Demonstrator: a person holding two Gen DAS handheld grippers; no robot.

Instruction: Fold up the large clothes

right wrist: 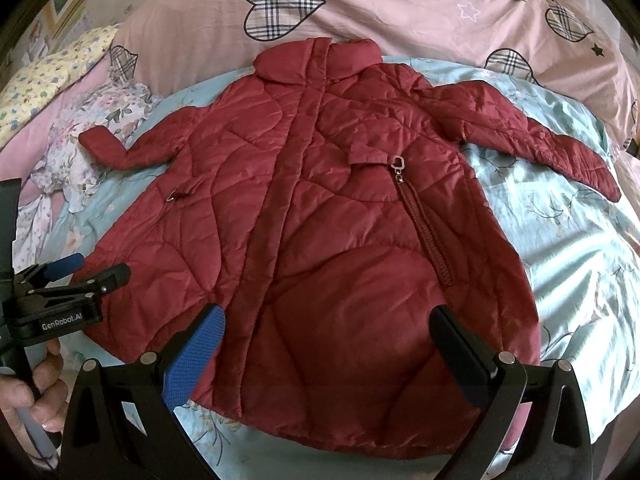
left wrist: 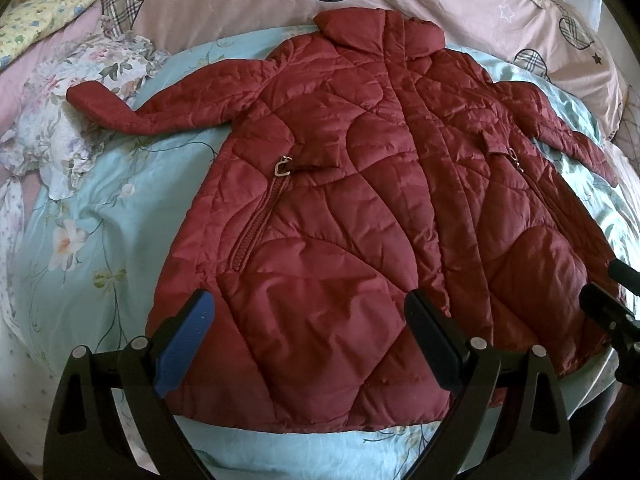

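Coat (left wrist: pixel 360 200): dark red quilted puffer, zipped, front up, sleeves spread, lying flat on the pale blue floral sheet (right wrist: pixel 560 260) just ahead of both tools. Folding looks not yet begun. Left gripper (left wrist: pixel 310 344) and right gripper (right wrist: pixel 326 352) hang over the hem w/ fingers wide apart, holding nothing. Next, prob.: each reaches out to its own side, takes a sleeve & brings it in across the chest.

Jacket (left wrist: pixel 340 208) lies flat on bedsheet (left wrist: pixel 100 240), collar toward quilt (left wrist: pixel 240 0).
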